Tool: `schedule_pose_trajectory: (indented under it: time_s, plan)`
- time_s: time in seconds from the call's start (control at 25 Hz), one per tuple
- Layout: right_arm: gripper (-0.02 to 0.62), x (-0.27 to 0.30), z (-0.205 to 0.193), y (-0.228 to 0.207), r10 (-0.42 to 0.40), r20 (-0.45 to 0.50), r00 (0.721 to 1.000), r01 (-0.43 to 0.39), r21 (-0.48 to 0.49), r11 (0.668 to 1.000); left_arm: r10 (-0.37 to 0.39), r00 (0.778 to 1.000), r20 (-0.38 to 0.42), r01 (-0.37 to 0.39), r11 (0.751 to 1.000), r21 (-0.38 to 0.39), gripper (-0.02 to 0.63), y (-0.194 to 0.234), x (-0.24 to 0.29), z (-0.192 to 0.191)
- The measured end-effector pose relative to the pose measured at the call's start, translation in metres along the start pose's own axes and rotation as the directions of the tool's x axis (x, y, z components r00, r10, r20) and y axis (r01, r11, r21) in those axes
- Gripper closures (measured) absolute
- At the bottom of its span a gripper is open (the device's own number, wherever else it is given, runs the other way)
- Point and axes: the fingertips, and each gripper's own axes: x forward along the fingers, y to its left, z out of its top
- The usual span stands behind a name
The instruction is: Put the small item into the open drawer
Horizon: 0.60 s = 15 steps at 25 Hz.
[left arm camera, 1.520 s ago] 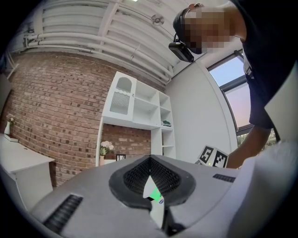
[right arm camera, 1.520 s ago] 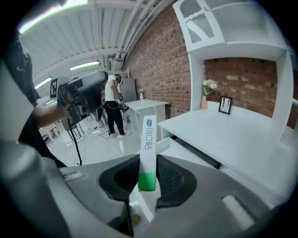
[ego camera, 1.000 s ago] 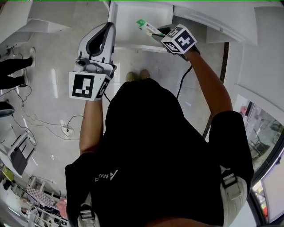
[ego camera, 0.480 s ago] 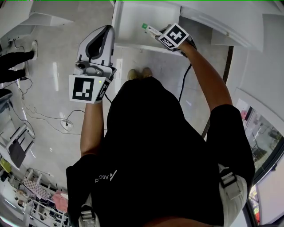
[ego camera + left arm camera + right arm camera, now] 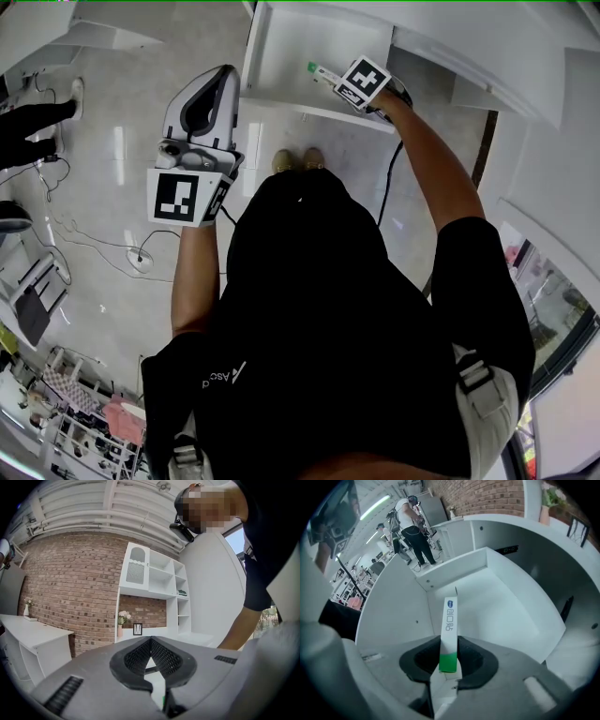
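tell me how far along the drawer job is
Done: the drawer stands open and the small green-and-white box is picked up. In hand: the right tongs are clamped on the box's green end, holding it over the drawer's inside. Left to do: lower it, let go and pull back. The left tongs are shut, empty and off to the side.

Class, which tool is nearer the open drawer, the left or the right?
Right. The right tool is at the drawer's front edge, holding a box that points into it. The left tool is outside the drawer, beside its left side.
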Motion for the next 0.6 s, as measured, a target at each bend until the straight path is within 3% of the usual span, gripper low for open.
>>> schedule_pose_trajectory:
  time_s: [0.6]
  plan:
    - [0.5,0.028,-0.003,-0.005,0.023,-0.097,0.995,-0.028,-0.055,0.998,0.035,0.998,-0.049,-0.035,0.999,-0.002,0.607,0.026,-0.001,-0.013]
